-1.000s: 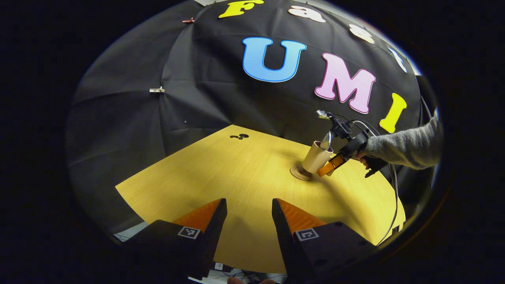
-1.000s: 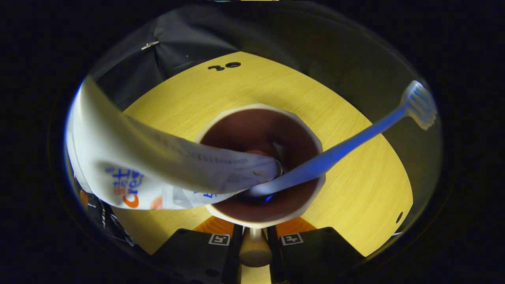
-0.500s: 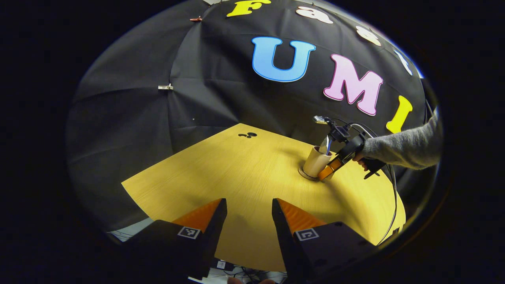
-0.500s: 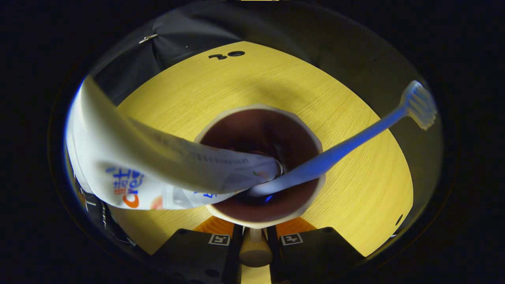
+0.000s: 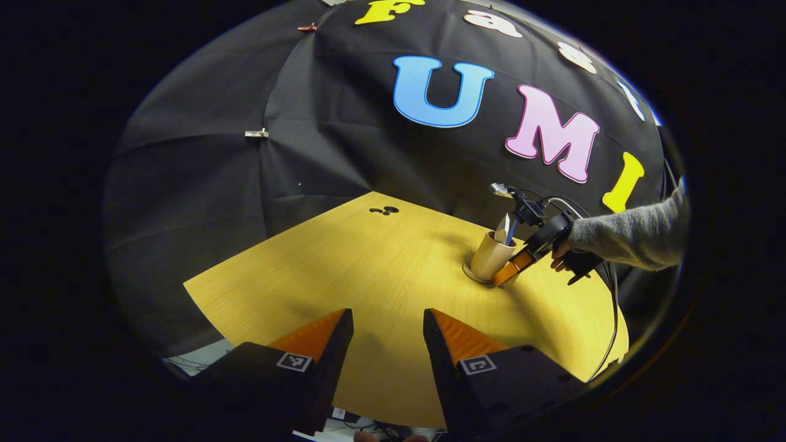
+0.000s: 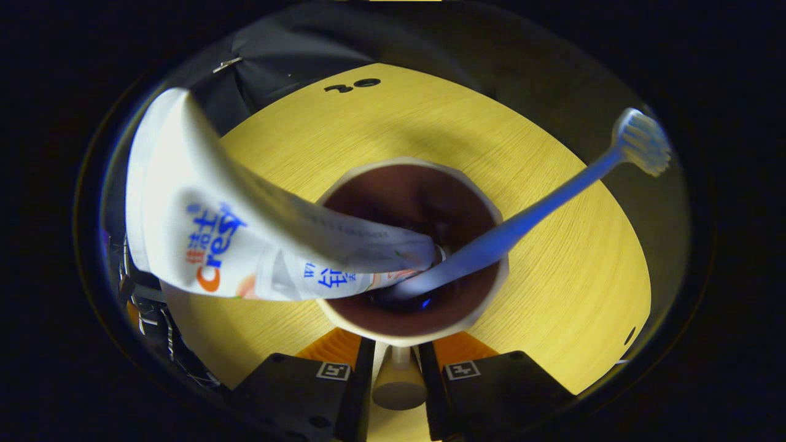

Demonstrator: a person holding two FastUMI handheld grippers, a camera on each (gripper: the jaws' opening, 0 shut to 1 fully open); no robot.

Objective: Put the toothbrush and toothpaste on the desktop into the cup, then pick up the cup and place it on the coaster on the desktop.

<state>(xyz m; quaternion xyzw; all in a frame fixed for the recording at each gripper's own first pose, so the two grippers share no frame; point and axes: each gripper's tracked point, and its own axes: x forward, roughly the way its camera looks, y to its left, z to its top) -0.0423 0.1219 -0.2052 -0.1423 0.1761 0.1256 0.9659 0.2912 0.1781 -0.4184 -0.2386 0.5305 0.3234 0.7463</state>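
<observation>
Clamping the cup's handle (image 6: 399, 385), the right gripper (image 6: 396, 362) sets the cup (image 5: 491, 256) on the coaster (image 5: 471, 274) (left gripper (image 5: 387, 331) gaping, empty).

Cup (image 6: 412, 331) beige outside, dark brown inside; toothbrush (image 6: 540, 209) blue; toothpaste (image 6: 202, 239) white, blue-orange print; desktop (image 5: 368, 264) yellow wood-grain.

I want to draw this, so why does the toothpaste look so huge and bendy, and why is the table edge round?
Right gripper view: the fisheye lens bulges what is near, so the toothpaste looks huge and curved, and the toothbrush head is blurry near the edge. Left gripper view: the same lens bows the table edge, and the cup looks tiny, with a dim shadow nearby.
</observation>
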